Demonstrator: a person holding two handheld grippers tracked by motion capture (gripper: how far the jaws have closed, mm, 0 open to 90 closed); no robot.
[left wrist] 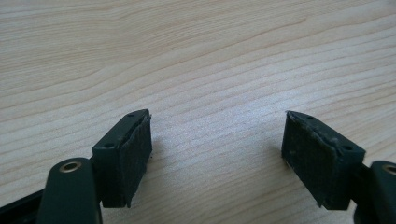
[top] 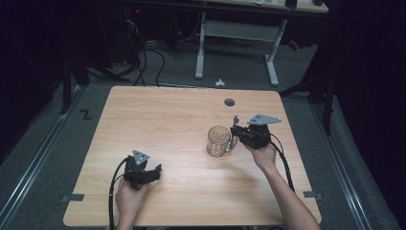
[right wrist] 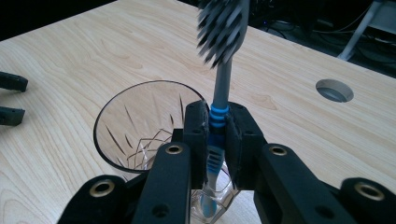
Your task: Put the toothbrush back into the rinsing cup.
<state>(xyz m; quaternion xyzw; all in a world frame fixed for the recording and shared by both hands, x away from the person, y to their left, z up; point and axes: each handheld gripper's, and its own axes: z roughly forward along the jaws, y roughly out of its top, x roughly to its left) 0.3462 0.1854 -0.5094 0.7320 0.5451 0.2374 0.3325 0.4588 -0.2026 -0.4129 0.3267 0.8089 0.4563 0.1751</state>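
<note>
Table (top: 158, 120) bears one glass mug (top: 218, 141); right claw (right wrist: 217, 135) pinches one toothbrush (right wrist: 222, 56), left claw (left wrist: 217, 156) spread.

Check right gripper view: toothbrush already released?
No: the right gripper is shut on the toothbrush handle, beside the glass mug.

toothbrush (right wrist: 219, 93) bristles blurred, top cut by edge, lower handle behind claw

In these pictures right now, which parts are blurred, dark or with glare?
Right gripper view: the grey toothbrush's bristle head is blurred; the clear cut-glass mug and the closed jaws look sharp. High view: the room around the light wooden table is nearly black. Left gripper view: evenly lit, soft shadows beside the black pads, no glare.
</note>
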